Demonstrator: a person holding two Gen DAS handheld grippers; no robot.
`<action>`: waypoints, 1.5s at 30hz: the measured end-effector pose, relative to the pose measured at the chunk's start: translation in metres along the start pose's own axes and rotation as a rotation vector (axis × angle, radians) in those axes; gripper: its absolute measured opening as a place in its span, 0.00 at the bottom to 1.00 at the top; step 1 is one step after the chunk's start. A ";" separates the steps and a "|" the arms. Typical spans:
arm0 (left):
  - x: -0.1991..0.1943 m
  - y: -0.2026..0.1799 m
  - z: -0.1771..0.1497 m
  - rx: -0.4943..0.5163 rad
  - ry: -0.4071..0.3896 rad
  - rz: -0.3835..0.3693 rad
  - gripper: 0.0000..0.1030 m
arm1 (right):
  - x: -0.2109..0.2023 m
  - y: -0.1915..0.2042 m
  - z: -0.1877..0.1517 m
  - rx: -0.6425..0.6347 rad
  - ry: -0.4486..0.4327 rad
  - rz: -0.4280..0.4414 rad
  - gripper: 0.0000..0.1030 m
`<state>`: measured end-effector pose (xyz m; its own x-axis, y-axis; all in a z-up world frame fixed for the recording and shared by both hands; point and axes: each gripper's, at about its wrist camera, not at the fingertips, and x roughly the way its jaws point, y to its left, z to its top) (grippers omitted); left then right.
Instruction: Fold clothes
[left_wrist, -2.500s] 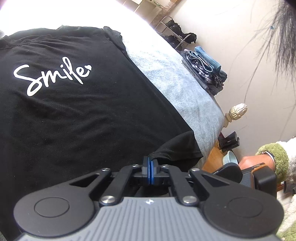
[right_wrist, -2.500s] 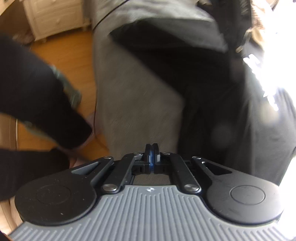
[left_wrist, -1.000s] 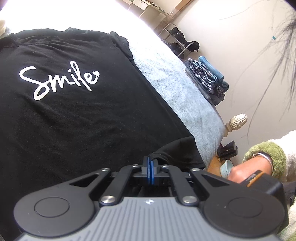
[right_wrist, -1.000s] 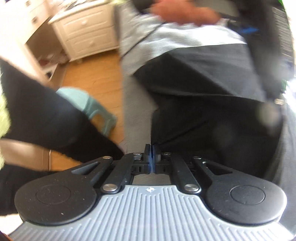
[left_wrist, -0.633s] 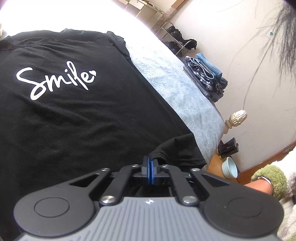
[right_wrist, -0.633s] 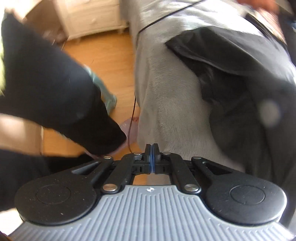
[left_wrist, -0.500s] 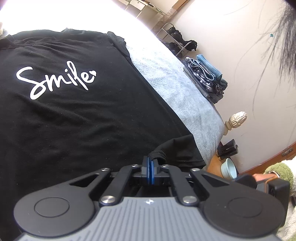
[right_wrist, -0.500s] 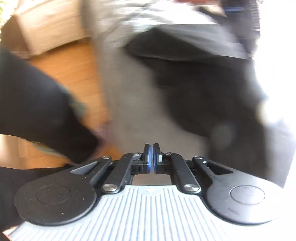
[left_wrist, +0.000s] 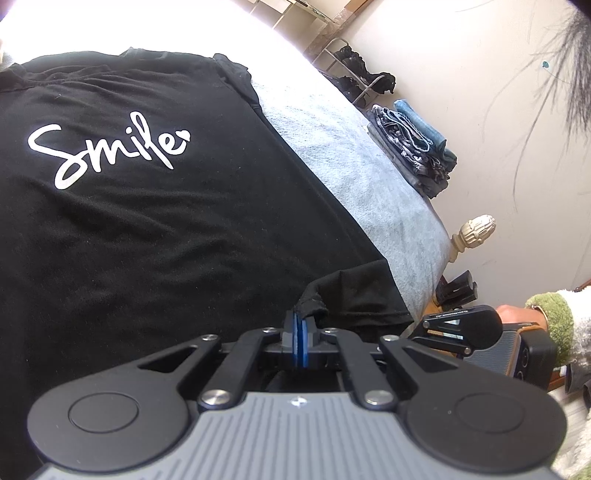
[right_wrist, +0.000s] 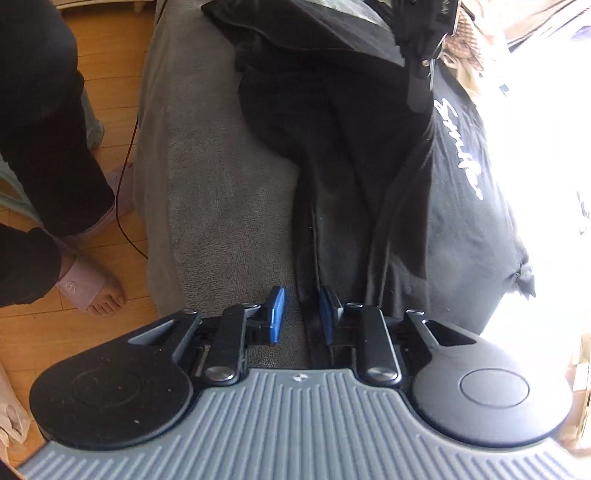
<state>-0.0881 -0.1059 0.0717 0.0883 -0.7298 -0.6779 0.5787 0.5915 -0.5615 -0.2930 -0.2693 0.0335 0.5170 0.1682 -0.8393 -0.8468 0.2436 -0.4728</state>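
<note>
A black T-shirt (left_wrist: 155, 229) with a white "Smile" print lies spread on a grey blanket (left_wrist: 362, 184). My left gripper (left_wrist: 300, 325) is shut on a pinched fold of the shirt's near hem, by its corner. In the right wrist view the same T-shirt (right_wrist: 454, 206) runs up the right side of the blanket (right_wrist: 221, 206). My right gripper (right_wrist: 301, 314) points down at the shirt's stitched edge. Its jaws are opening, with the edge between the blue pads (right_wrist: 275, 314) but not pressed. In the left wrist view the right gripper (left_wrist: 458, 330) sits low right, held by a hand in a fluffy green-and-white sleeve.
Folded jeans (left_wrist: 413, 147) are stacked on the bed's far edge by the wall. A bedpost knob (left_wrist: 476, 229) and a shoe rack (left_wrist: 354, 77) stand beyond. Left of the bed are wooden floor, a person's slippered feet (right_wrist: 85, 284), a thin red cable (right_wrist: 127, 192) and a teal stool (right_wrist: 94, 127).
My right gripper swung down over the bed to the shirt's edge and its jaws parted from shut. My left gripper kept still, holding the hem.
</note>
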 end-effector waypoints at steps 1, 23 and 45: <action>0.000 0.000 0.000 0.001 0.001 0.002 0.02 | 0.003 -0.001 -0.001 0.003 0.000 0.007 0.20; 0.010 -0.007 -0.002 0.030 0.035 0.011 0.02 | 0.033 -0.018 0.002 -0.085 0.114 0.421 0.00; 0.007 -0.003 -0.003 0.016 0.031 0.008 0.03 | 0.021 -0.003 0.062 -0.282 -0.154 0.120 0.14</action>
<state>-0.0919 -0.1119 0.0673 0.0680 -0.7141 -0.6967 0.5910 0.5914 -0.5486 -0.2721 -0.2072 0.0336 0.4061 0.3271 -0.8533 -0.8928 -0.0570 -0.4468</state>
